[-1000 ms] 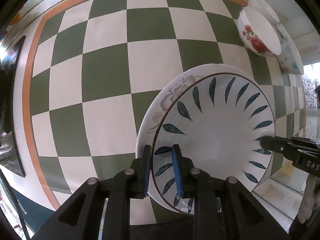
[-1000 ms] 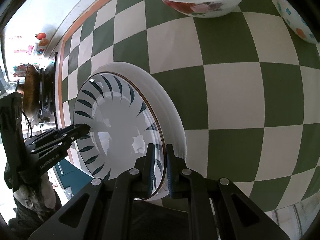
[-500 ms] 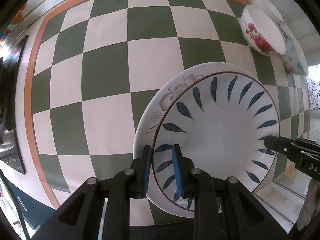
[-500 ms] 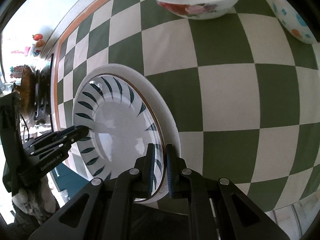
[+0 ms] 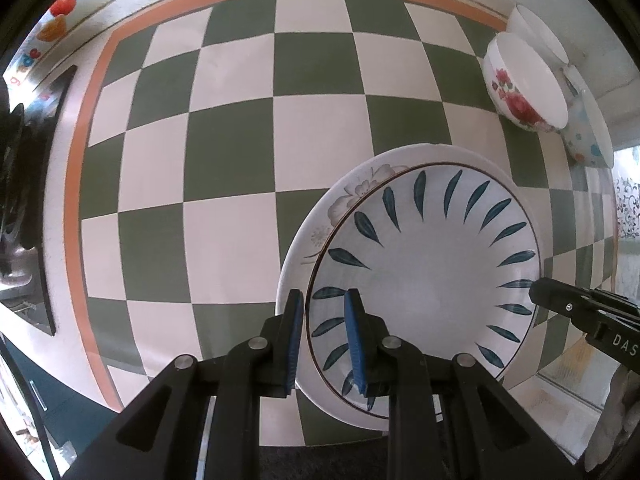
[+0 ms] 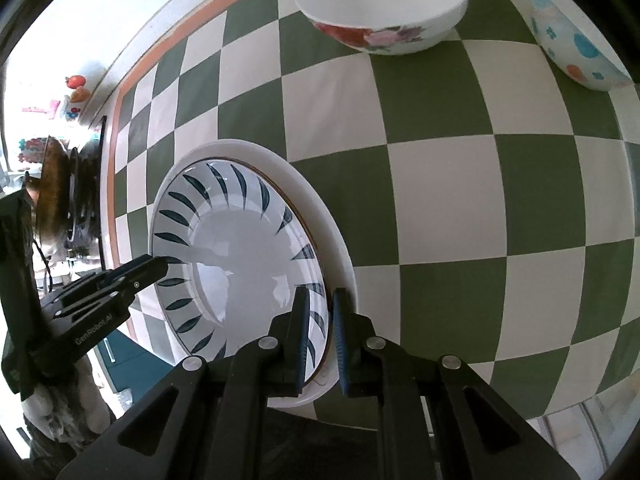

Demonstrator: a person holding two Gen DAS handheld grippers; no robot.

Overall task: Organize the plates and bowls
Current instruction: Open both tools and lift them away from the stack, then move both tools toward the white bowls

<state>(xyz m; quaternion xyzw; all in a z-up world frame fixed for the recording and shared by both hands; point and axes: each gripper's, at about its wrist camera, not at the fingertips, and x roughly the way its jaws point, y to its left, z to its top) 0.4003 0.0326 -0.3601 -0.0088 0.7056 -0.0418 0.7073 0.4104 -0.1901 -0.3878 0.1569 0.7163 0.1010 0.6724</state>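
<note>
A blue-leaf plate [image 5: 428,280] lies on top of a larger white flowered plate [image 5: 352,196] on the green-and-white checked table. My left gripper [image 5: 324,340] straddles the near rim of the stack, jaws slightly apart around it. My right gripper [image 6: 322,332] straddles the blue-leaf plate's [image 6: 236,256] opposite rim, over the white plate [image 6: 332,240], jaws also a little apart. Each gripper shows in the other's view, the right one in the left wrist view [image 5: 538,294] and the left one in the right wrist view [image 6: 160,266].
A white bowl with red roses [image 5: 524,84] [image 6: 384,4], a plain white bowl [image 5: 540,36] and a bowl with blue and orange dots [image 5: 588,132] [image 6: 572,28] stand at the table's far right. A stove with pans [image 6: 60,200] lies past the left edge.
Both grippers' jaws have opened slightly around the plate rims. The blue-leaf plate has settled onto the white plate. The cameras have drawn back a little.
</note>
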